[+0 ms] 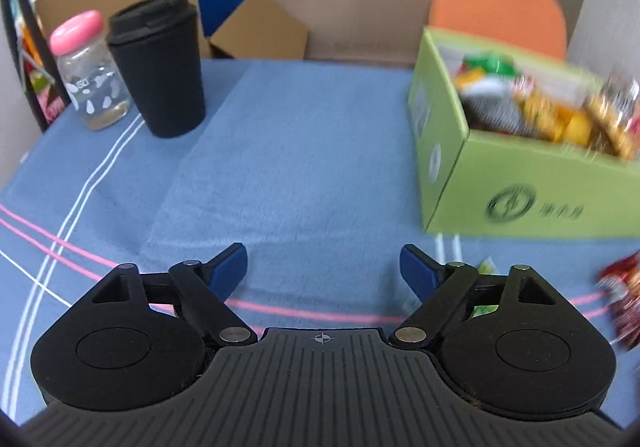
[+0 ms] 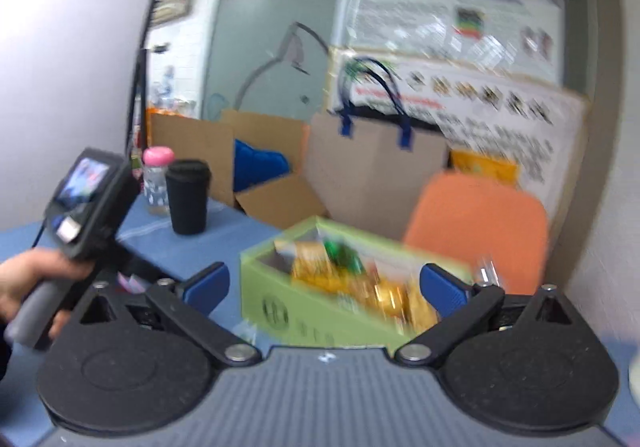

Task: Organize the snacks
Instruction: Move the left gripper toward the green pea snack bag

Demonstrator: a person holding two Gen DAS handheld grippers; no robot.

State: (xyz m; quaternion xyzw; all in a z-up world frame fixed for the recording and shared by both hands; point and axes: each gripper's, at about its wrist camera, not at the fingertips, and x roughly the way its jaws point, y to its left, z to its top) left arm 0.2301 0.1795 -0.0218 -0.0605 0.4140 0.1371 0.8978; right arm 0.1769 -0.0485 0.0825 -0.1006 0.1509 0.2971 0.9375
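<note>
one light green cardboard box (image 1: 532,183) sits on the right side of the blue cloth-covered table (image 1: 304,151), its top open and its inside heaped with wrapped snacks (image 1: 544,107) in yellow, gold, red, white and green; motion blur smears them, so their number cannot be told. a round dark logo is printed on the box's near wall, and pale round marks show on its side wall. two loose items lie on the cloth outside the box: one red crinkled snack packet (image 1: 622,303) at the right edge of the left wrist view, and one small green-and-white packet (image 1: 488,269), mostly hidden behind the gripper's right linkage.

the left gripper (image 1: 323,267) hovers over bare cloth with its blue-tipped fingers (image 1: 228,267) spread wide, holding nothing. the right gripper (image 2: 324,283) is likewise spread wide and empty, raised above the table, with the green box seen between its fingers. in the right wrist view one bare hand (image 2: 32,283) grasps the left gripper's handle.

at the far left of the table stand one black ribbed tumbler with a black lid (image 1: 158,63) and, just beside it, one clear jar with a pink lid (image 1: 90,71). behind the table are one orange chair back (image 1: 496,11), one brown paper bag with blue handles (image 2: 372,167), and open brown cardboard cartons (image 1: 256,27).
</note>
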